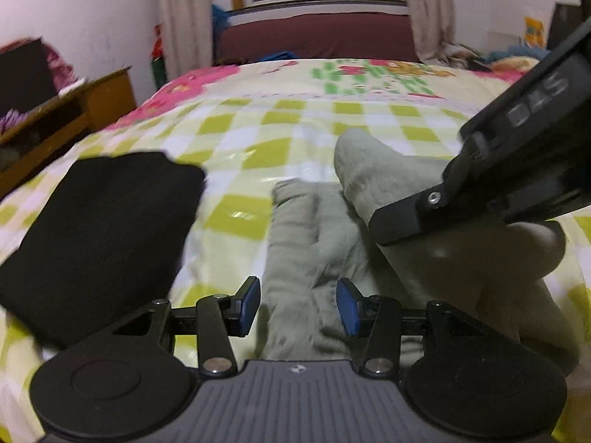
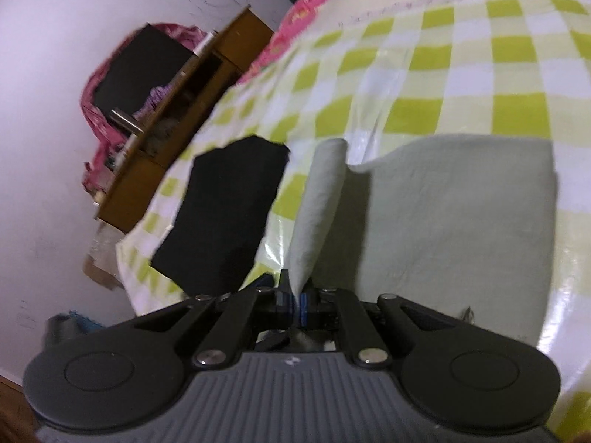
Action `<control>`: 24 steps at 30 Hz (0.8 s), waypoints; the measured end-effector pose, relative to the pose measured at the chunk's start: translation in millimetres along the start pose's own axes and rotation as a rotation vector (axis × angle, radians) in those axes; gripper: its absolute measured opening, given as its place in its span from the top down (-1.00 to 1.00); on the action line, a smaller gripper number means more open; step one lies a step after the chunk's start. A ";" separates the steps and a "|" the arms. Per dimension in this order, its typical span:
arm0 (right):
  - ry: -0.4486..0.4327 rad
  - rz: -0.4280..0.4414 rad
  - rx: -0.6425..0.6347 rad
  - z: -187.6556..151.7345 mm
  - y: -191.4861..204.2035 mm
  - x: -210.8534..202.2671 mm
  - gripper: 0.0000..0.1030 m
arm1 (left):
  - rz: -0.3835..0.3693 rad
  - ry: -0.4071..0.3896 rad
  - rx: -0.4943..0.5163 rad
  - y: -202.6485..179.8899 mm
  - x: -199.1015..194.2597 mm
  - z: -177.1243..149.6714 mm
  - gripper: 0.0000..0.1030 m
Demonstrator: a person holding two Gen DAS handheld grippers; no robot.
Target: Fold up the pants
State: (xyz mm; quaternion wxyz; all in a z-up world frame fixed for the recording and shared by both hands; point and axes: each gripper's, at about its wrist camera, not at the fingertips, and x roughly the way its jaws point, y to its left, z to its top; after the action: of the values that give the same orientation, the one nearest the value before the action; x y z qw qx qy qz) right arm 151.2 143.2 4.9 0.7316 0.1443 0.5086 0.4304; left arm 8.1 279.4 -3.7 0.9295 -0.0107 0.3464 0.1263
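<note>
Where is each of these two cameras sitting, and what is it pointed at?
Left wrist: behind the open left gripper, facing across the bed to a window; the right gripper crosses from the right.
Right wrist: behind the right gripper, shut on the grey-green pants, looking down.
Shared: pants, folded black garment, checked cover.

Left gripper (image 1: 298, 306): black linkage arms with silver pivot screws, blue pads on the fingers (image 1: 349, 308), round black side discs, grey ribbed body bearing a small white emblem. Right gripper (image 2: 294, 301): identical build; its black housing carries grey lettering.
</note>
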 end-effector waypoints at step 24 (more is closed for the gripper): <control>0.118 -0.226 -0.268 9.5 52.4 57.4 0.21 | -0.091 -0.064 -0.108 37.2 -61.1 -29.7 -0.27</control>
State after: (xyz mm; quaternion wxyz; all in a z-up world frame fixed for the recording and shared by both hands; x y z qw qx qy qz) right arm 140.6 220.7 7.5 0.7569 -0.0380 0.5015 0.4174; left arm -64.5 298.3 15.8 0.9429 -0.0726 0.3083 0.1029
